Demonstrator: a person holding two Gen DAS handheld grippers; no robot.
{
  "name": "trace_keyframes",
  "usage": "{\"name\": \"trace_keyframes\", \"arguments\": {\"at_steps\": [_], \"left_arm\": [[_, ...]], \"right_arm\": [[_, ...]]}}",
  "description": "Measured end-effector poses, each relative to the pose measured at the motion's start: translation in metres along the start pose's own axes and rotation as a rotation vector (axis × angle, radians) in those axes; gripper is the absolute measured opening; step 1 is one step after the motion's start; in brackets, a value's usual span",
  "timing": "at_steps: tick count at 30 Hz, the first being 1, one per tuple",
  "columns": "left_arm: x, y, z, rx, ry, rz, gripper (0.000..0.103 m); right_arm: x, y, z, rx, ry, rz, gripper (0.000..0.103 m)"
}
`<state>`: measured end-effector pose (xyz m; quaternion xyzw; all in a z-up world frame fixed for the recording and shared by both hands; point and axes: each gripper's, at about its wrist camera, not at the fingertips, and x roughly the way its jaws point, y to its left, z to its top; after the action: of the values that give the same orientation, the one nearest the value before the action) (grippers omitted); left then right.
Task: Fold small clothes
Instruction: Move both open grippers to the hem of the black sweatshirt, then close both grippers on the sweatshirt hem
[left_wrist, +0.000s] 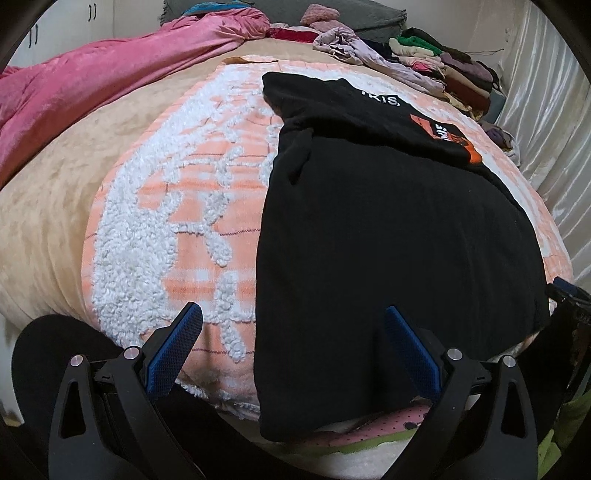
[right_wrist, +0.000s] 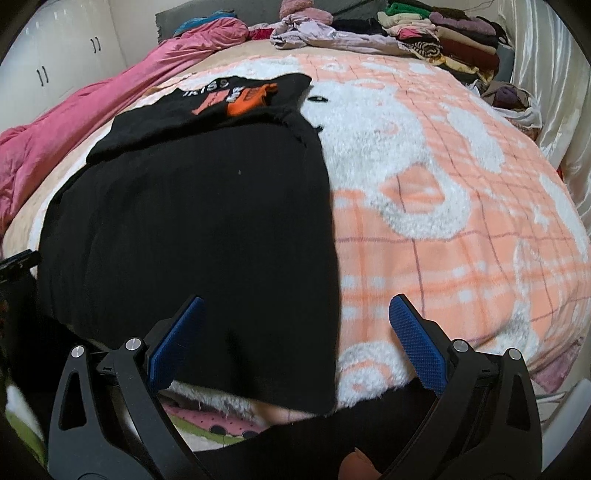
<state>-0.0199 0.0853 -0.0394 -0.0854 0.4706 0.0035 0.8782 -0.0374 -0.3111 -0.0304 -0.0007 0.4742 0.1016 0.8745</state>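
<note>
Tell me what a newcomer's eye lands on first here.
First, the black garment spread along the bed's near edge on the peach-and-white blanket, its orange print at the far end. Then both open grippers, left and right, poised at its near hem. Behind, a pink quilt and stacked clothes.

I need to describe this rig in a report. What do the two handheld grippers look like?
Both match: the left gripper and right gripper have black plastic arms with triangular cut-outs and silver round pivot bolts. Each carries two fingers faced with blue, finely dotted pads. No cables or markings show.
</note>
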Motion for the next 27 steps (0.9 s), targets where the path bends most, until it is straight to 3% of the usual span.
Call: {"name": "trace_keyframes", "arguments": {"at_steps": [10, 12, 15, 17, 18, 19, 21, 24, 25, 27], "left_arm": [[0.011, -0.004, -0.011, -0.006, 0.031, -0.012, 0.097], [0.012, -0.007, -0.013, 0.002, 0.032, -0.014, 0.087], [0.012, -0.013, -0.015, 0.022, 0.028, -0.010, 0.067], [0.010, -0.013, -0.015, 0.024, 0.024, -0.014, 0.057], [0.008, -0.013, -0.015, 0.023, 0.021, -0.019, 0.049], [0.007, -0.013, -0.016, 0.020, 0.018, -0.020, 0.047], [0.005, -0.009, -0.016, 0.009, 0.015, -0.029, 0.036], [0.004, -0.002, -0.016, -0.017, 0.019, -0.053, 0.034], [0.004, -0.002, -0.017, -0.020, 0.020, -0.054, 0.034], [0.006, -0.002, -0.018, -0.021, 0.022, -0.050, 0.040]], "right_arm": [[0.006, -0.002, -0.005, 0.030, 0.023, 0.032, 0.094], [0.006, -0.001, -0.008, 0.034, 0.020, 0.048, 0.092], [0.003, 0.002, -0.009, 0.023, 0.018, 0.073, 0.050], [-0.001, 0.003, -0.009, 0.008, 0.009, 0.073, 0.033], [-0.003, 0.002, -0.009, 0.011, 0.004, 0.082, 0.020], [-0.005, 0.000, -0.009, 0.016, -0.003, 0.089, 0.016], [-0.006, -0.004, -0.010, 0.018, -0.002, 0.088, 0.016], [0.000, -0.010, -0.012, 0.036, 0.021, 0.105, 0.020], [0.002, -0.010, -0.012, 0.038, 0.029, 0.098, 0.033], [0.005, -0.008, -0.013, 0.031, 0.043, 0.110, 0.042]]}}
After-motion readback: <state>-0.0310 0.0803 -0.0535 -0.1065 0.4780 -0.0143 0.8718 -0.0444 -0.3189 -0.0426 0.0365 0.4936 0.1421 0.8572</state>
